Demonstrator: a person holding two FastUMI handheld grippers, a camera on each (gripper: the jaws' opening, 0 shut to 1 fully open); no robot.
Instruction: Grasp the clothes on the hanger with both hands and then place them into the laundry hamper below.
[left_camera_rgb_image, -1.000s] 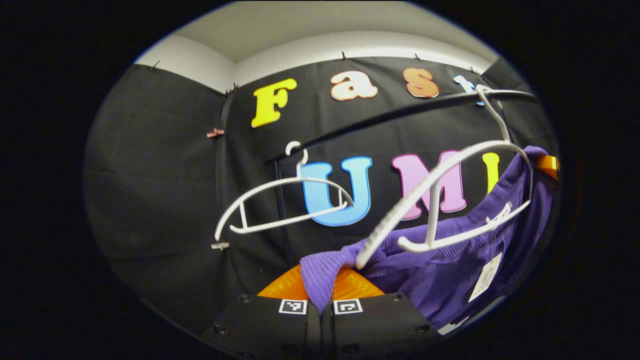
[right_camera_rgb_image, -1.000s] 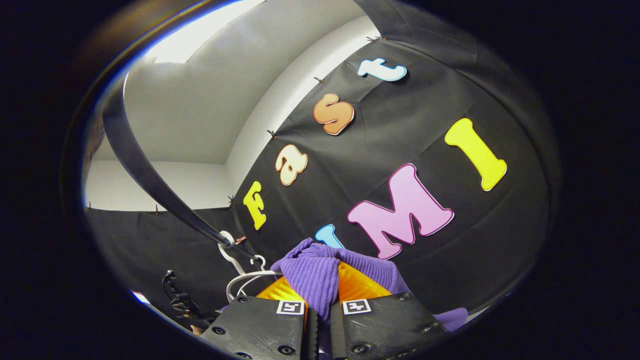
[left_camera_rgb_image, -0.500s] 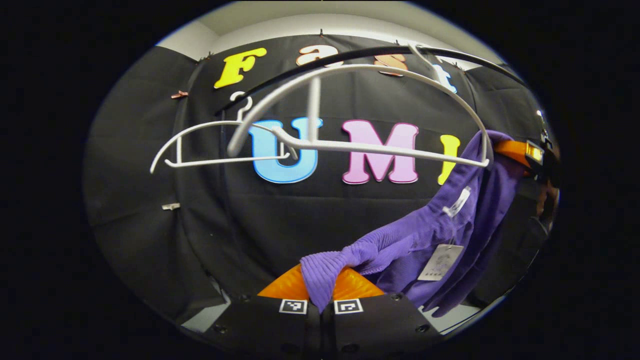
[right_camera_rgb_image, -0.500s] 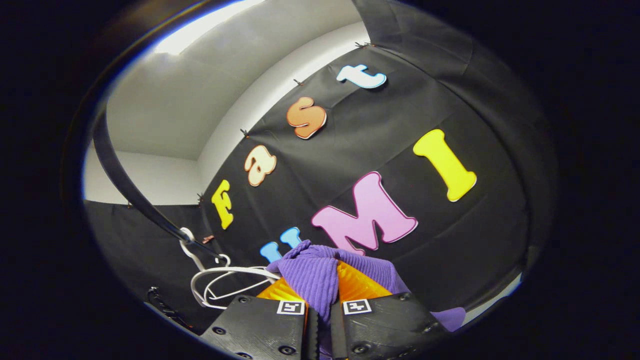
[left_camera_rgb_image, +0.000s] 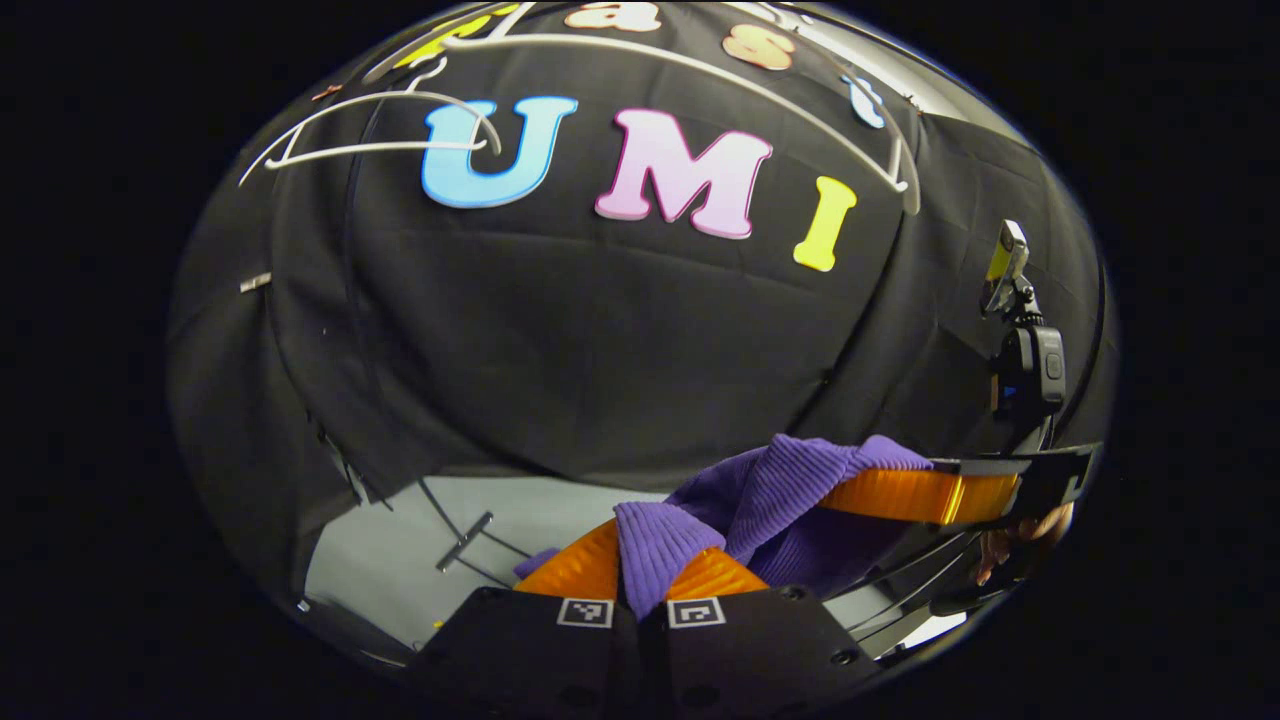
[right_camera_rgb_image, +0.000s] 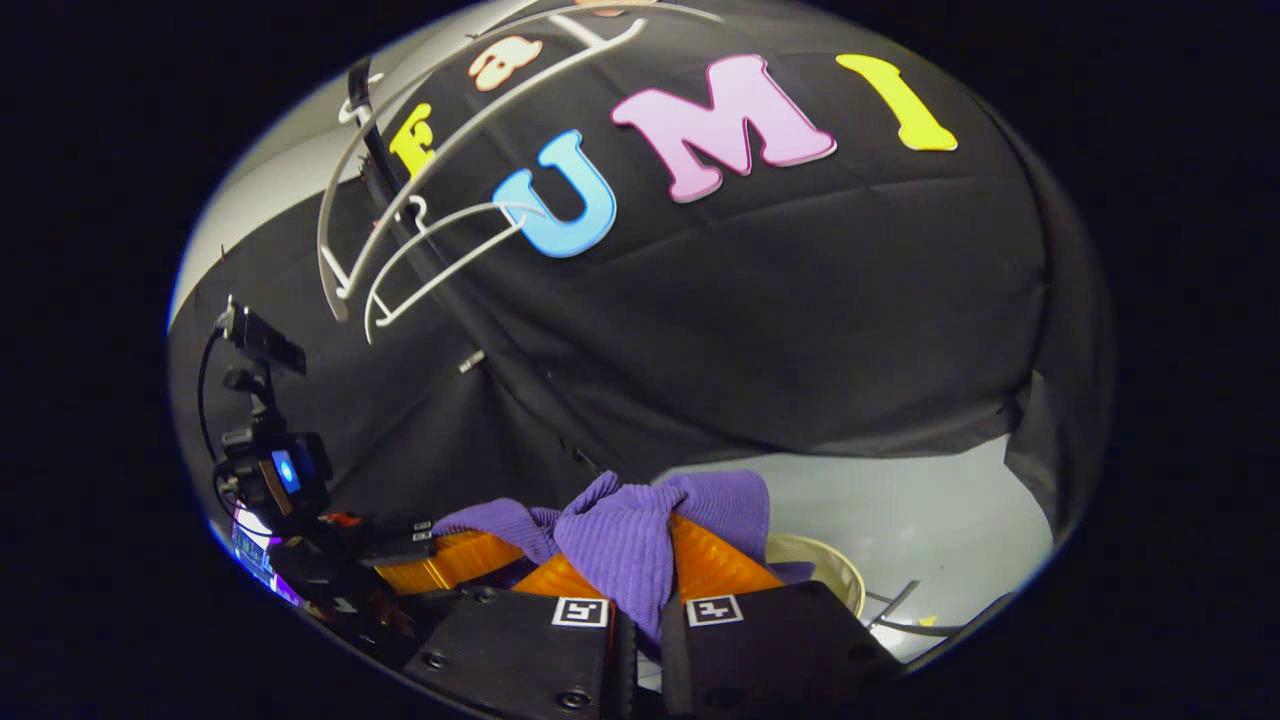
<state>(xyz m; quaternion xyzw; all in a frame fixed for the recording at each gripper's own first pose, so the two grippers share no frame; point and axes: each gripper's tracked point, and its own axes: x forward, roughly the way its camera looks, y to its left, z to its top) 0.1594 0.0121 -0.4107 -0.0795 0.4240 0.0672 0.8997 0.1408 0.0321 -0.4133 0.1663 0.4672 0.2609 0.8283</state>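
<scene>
The purple ribbed garment (left_camera_rgb_image: 775, 490) hangs stretched between my two grippers, free of the hangers. In the left gripper view, my left gripper (left_camera_rgb_image: 645, 560) is shut on one bunched end of it at the bottom. My right gripper (left_camera_rgb_image: 860, 492) holds the other end at the right, with a hand behind it. In the right gripper view, my right gripper (right_camera_rgb_image: 640, 560) is shut on the purple garment (right_camera_rgb_image: 630, 525), and my left gripper (right_camera_rgb_image: 450, 565) sits close at its left. The pale rim of the laundry hamper (right_camera_rgb_image: 818, 556) shows just beyond the cloth, low at the right.
Two bare white hangers (left_camera_rgb_image: 380, 150) (right_camera_rgb_image: 340, 288) hang high up on the rail against the black cloth wall. Grey floor (left_camera_rgb_image: 400, 530) (right_camera_rgb_image: 900, 520) lies below. A small camera on a stand (right_camera_rgb_image: 270, 470) is at the left of the right gripper view.
Both grippers have come down with the garment, which slid off the white hanger. The hangers have moved up to the tops of the views, and the floor and hamper rim have come into sight.
</scene>
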